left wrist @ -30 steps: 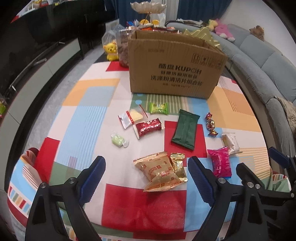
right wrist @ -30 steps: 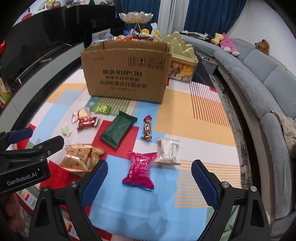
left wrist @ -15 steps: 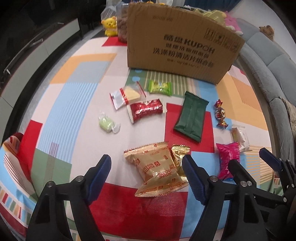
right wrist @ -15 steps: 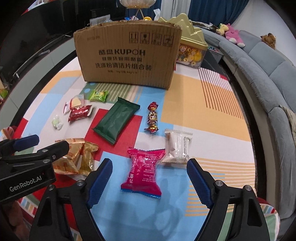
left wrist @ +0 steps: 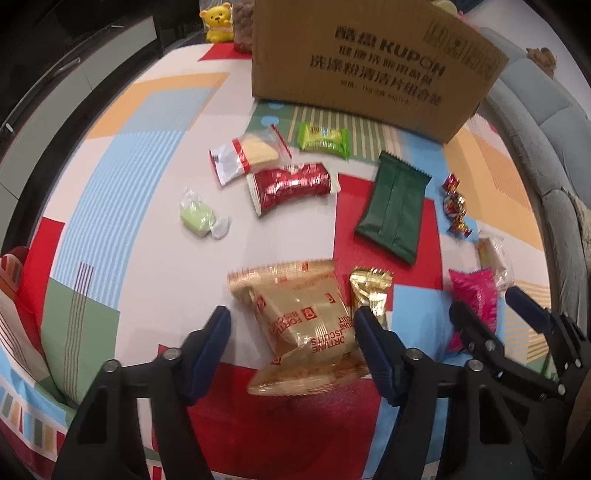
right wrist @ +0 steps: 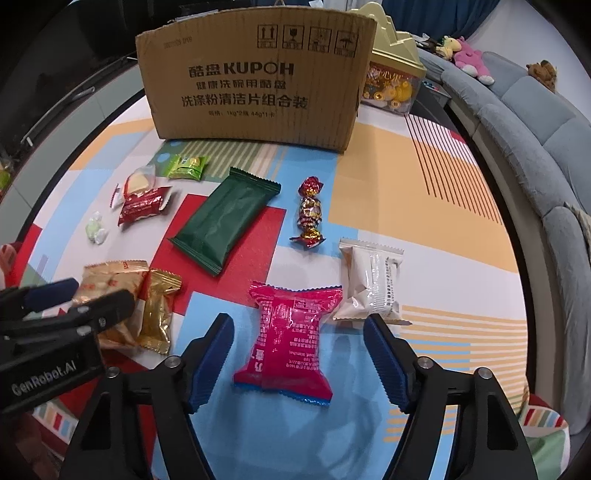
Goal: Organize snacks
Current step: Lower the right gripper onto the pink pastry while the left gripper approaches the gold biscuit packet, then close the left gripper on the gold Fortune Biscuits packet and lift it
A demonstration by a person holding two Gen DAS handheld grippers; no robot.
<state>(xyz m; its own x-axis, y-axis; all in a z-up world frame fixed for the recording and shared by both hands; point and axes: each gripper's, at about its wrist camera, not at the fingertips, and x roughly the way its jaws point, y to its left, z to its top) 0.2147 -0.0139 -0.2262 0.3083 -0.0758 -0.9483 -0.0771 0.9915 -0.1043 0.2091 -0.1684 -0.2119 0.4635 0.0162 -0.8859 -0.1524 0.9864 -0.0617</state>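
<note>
Home living room, curved grey sofa [right wrist: 532, 122] with plush toys [right wrist: 467, 57], blue curtains [right wrist: 436, 14], patchwork-clothed table [right wrist: 424, 192]

Both tongs lower and closer to the snacks

We see the left gripper [left wrist: 291, 347] now straddling the gold biscuit pack [left wrist: 301, 325], and the right gripper [right wrist: 299, 356] straddling the pink packet [right wrist: 291, 339]; the cardboard box [right wrist: 255, 77] looms nearer ahead.
</note>
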